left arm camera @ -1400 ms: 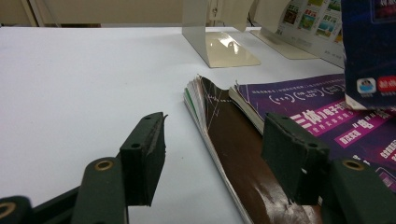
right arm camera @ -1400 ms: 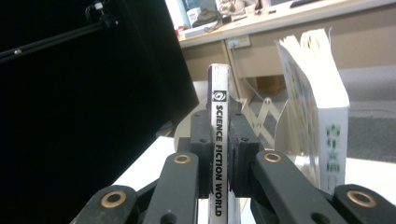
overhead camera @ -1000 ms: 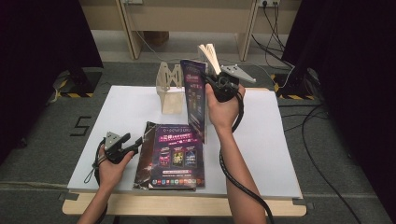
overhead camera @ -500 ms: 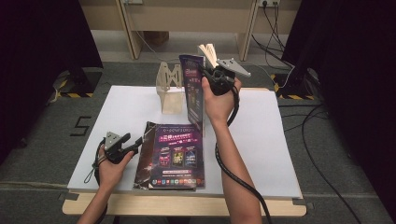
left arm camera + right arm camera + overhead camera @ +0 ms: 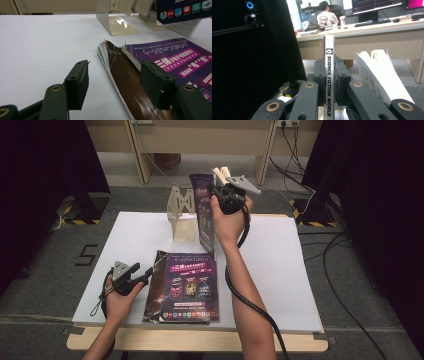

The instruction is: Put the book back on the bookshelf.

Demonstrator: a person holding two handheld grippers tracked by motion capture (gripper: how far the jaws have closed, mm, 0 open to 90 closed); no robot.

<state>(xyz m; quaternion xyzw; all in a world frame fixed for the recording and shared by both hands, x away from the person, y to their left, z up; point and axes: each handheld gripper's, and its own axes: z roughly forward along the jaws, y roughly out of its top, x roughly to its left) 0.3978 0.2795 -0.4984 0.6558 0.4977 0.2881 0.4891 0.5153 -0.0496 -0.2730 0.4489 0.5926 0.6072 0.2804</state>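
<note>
My right gripper (image 5: 223, 195) is raised over the table's far side, shut on the spine of a purple magazine (image 5: 205, 215) that hangs upright below it. In the right gripper view the spine (image 5: 328, 75) reads "SCIENCE FICTION WORLD" and sits clamped between both jaws of the right gripper (image 5: 328, 72). A stack of purple magazines (image 5: 185, 287) lies flat near the front edge. My left gripper (image 5: 146, 276) rests open at the stack's left edge. In the left gripper view the left gripper (image 5: 116, 87) straddles the spine side of the stack (image 5: 140, 75).
A beige bookend stand (image 5: 182, 217) stands on the white table (image 5: 280, 270) just left of the held magazine, and shows again as the stand (image 5: 117, 23). Fanned white pages (image 5: 382, 75) stand to the right of the held spine. Cables (image 5: 350, 270) lie on the floor at the right.
The right gripper has lifted the upright magazine higher and a little farther back and left. The left gripper has stayed open beside the stack.
</note>
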